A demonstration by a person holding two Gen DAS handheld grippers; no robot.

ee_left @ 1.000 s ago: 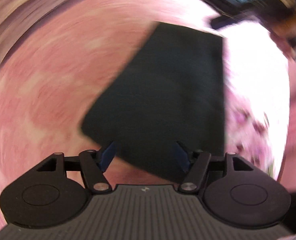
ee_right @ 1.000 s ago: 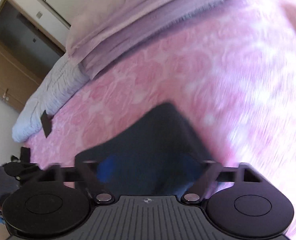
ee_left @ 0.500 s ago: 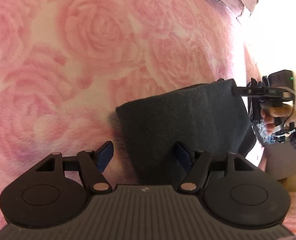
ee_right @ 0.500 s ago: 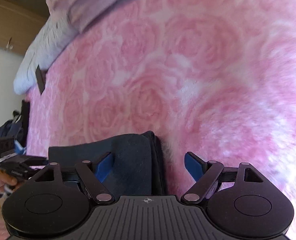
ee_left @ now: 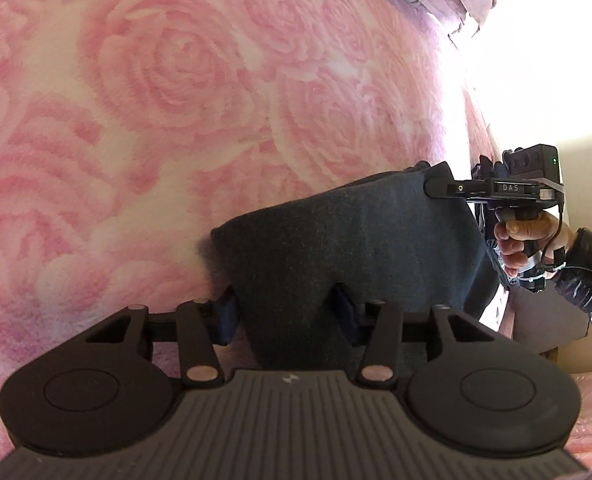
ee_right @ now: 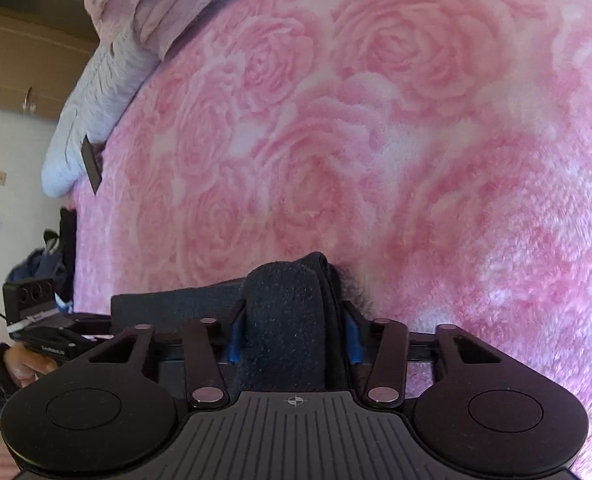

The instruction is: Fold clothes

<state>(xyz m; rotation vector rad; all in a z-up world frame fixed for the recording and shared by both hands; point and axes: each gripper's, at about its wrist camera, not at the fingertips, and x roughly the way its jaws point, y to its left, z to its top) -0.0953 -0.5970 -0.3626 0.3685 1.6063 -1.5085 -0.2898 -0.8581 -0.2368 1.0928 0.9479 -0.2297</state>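
Note:
A dark folded garment [ee_left: 344, 240] lies on a pink rose-patterned blanket [ee_left: 176, 80]. My left gripper [ee_left: 286, 314] has closed in on the garment's near left corner, blue pads pressing its sides. My right gripper [ee_right: 292, 338] is shut on a bunched thick edge of the same garment [ee_right: 284, 312]. In the left wrist view the right gripper [ee_left: 440, 188] sits at the garment's far right corner. In the right wrist view the left gripper [ee_right: 72, 328] is at the far left, held by a hand.
Folded pale bedding [ee_right: 96, 112] and a mauve cover [ee_right: 176, 0] lie at the head of the bed. A dark bag [ee_right: 44, 264] stands beyond the bed's left edge. Bright window light washes out the right of the left wrist view.
Both grippers have dropped low to the blanket and closed: the jaws, open half a second ago, now pinch the garment's corners. The garment has bunched between the right gripper's pads.

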